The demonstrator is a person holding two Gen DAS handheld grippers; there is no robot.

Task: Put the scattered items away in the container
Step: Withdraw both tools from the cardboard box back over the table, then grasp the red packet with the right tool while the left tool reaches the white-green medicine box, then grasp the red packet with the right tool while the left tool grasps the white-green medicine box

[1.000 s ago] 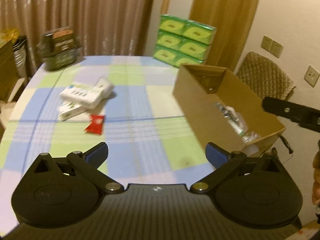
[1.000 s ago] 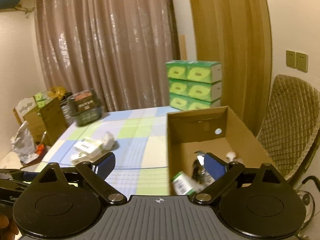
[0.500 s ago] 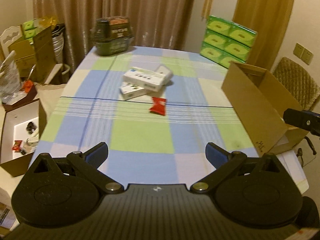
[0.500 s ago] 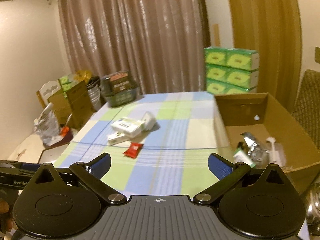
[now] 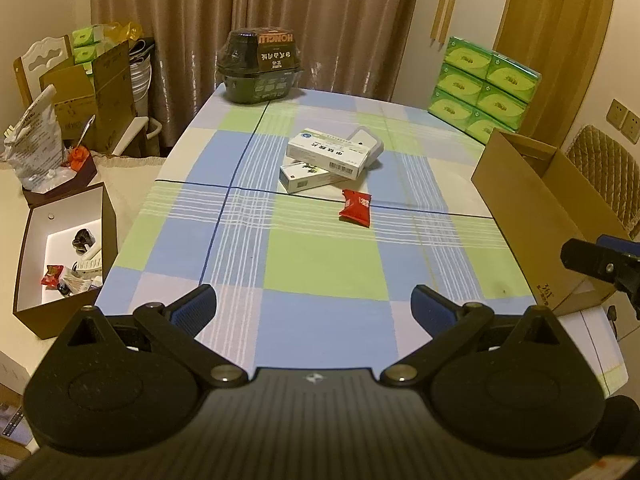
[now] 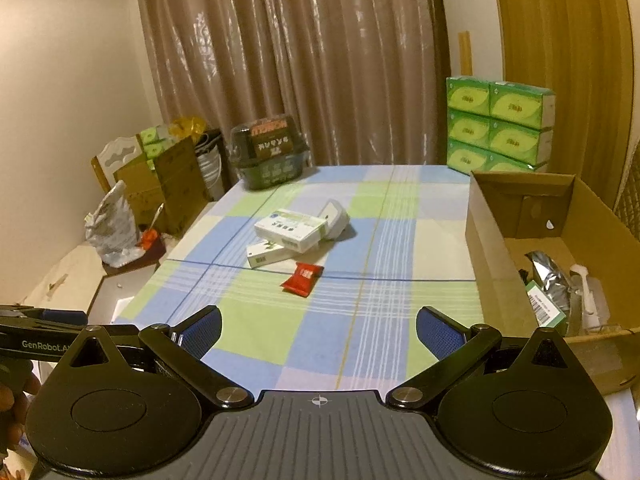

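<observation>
The left tool hangs over the near end of the counter, fingers spread wide with nothing between them. Off the counter at 9 o'clock in the left view sits a white tray of small odds and ends. At the far end, around 11 o'clock, stands a dark tub against the curtain.

Mid-counter at 12 o'clock lies the loose pile: a white box rests slantwise on top of a second box, and a grey case leans against the upper box's far right end. A red packet lies flat just near of the pile, apart from it.

At 1 o'clock a stack of green tissue packs stands at the far right corner. The carton sits on the counter's right edge at 2 o'clock, open at the top. In the right view its floor holds a silver pouch, a green-edged box and a white plastic piece.

The right tool hovers near the carton's left wall, fingers equally far apart and empty; a hand shows at that view's lower left
</observation>
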